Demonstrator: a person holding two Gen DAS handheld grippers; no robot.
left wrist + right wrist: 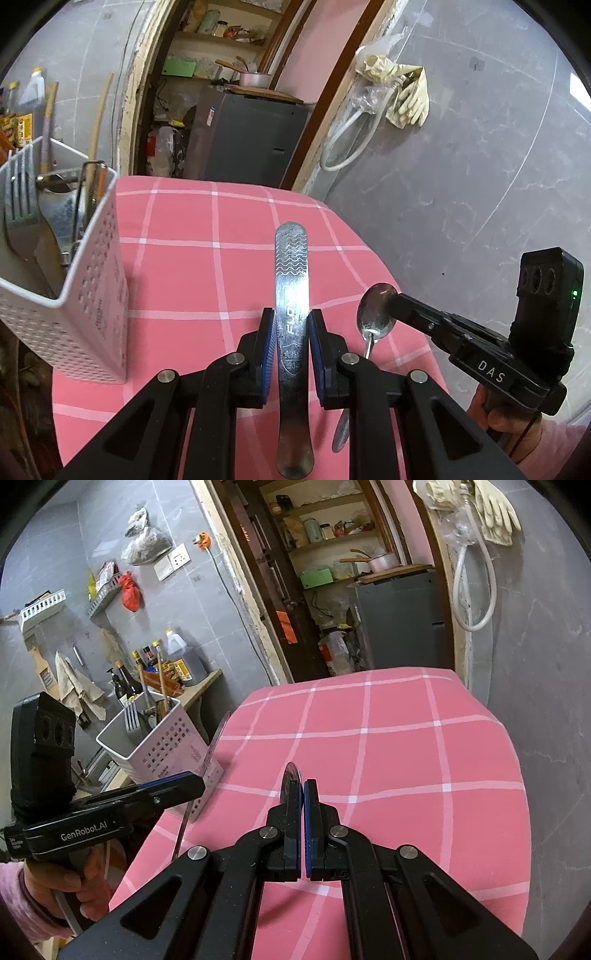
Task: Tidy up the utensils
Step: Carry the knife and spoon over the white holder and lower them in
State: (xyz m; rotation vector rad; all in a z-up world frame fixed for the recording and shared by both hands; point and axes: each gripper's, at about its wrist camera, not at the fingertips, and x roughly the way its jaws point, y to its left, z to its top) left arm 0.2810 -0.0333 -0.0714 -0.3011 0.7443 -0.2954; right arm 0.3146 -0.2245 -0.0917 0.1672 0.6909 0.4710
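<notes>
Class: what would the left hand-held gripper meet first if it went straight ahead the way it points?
Probably the pink checked cloth. The left hand-held gripper points past the basket, which stands off to its left. Depth is unclear.

Spoon [291, 771] mostly hidden; handle [293, 435] cut off.

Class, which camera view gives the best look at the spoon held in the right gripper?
The left wrist view: the spoon shows its bowl and part of its handle, pinched by the right gripper. The right wrist view shows only the spoon's thin edge between nearly closed fingers.
</notes>
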